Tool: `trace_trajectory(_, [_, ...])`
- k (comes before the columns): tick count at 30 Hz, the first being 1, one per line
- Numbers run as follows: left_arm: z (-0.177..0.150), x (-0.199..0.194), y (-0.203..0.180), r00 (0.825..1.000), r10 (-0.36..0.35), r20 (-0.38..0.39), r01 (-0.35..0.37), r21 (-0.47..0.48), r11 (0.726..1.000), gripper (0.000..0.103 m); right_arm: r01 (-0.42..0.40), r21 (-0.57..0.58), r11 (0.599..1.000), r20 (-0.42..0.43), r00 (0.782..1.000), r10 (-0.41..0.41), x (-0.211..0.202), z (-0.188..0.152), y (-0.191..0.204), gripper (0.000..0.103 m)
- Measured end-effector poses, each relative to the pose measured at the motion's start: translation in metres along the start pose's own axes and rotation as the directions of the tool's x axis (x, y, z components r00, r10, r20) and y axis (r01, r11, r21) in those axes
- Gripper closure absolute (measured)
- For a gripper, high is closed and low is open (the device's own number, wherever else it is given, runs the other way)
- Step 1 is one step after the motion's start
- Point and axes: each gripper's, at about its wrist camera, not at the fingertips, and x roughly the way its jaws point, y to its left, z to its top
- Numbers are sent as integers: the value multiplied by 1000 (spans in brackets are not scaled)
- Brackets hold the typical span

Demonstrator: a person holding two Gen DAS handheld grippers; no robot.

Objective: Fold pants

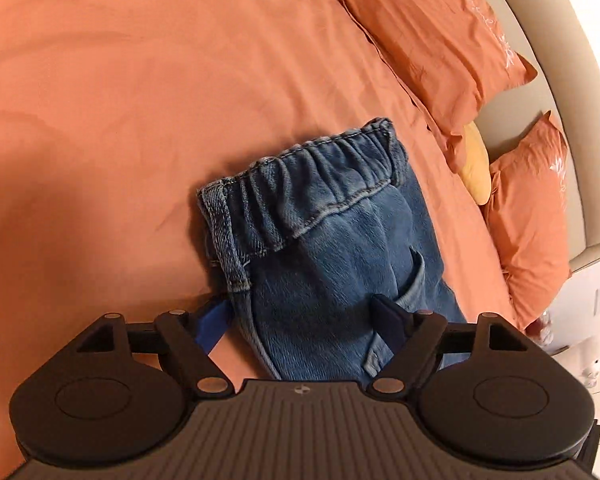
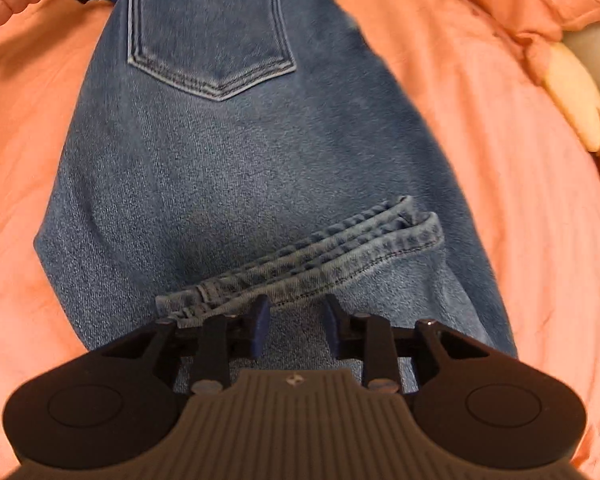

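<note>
Blue denim pants [image 2: 228, 168] lie on the orange bed [image 1: 120, 100], near its pillow [image 1: 432, 36] edge. They look soft, fairly heavy and floppy; the doubled hems [image 2: 324, 252] offer firm purchase. Left claw [image 1: 304, 320] straddles the side seam, released; right claw [image 2: 294, 322] hovers released at the hems.

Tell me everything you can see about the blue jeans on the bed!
The jeans are blue denim, soft and faded-looking, lying folded on the orange bedsheet. They have a stretchy gathered waistband, a stitched back pocket, and leg hems folded up onto the seat. The left tongs sit open across one edge near the waistband; the right tongs are open just by the hems.
</note>
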Motion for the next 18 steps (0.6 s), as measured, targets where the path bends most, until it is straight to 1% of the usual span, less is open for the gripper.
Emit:
trace_trajectory(3, [2,7,5,1000,-25,8,25,-3,1000,11,-31,22,999,-25,999,32,5,4,-6,76])
trace_trajectory(4, [2,7,4,1000,-25,17,25,3,1000,15,-35,26,999,-30,999,36,6,6,-7,75])
trace_trajectory(5, [2,8,2,999,-24,24,24,9,1000,18,-37,24,999,-34,999,38,7,7,-6,75])
trace_trajectory(7, [0,7,-2,999,-1,41,0,16,1000,30,-40,21,999,-42,998,41,7,9,-7,75])
trace_trajectory(8, [-2,7,-5,999,7,47,-8,25,1000,33,-43,24,999,-44,998,44,7,9,-8,75])
trace_trajectory(9, [-3,5,-8,998,13,55,-15,39,999,38,-46,32,998,-45,998,48,7,10,-9,75])
trace_trajectory(11, [-4,-2,-16,997,9,76,-15,88,996,43,-53,42,998,-43,998,55,8,9,-12,75])
trace_trajectory(14, [-6,-16,-33,994,-10,106,-8,161,987,46,-60,52,997,-31,998,61,7,7,-14,75])
trace_trajectory(18, [-6,-33,-64,992,-29,127,-3,245,970,49,-61,69,996,-4,998,61,4,-2,-19,75])
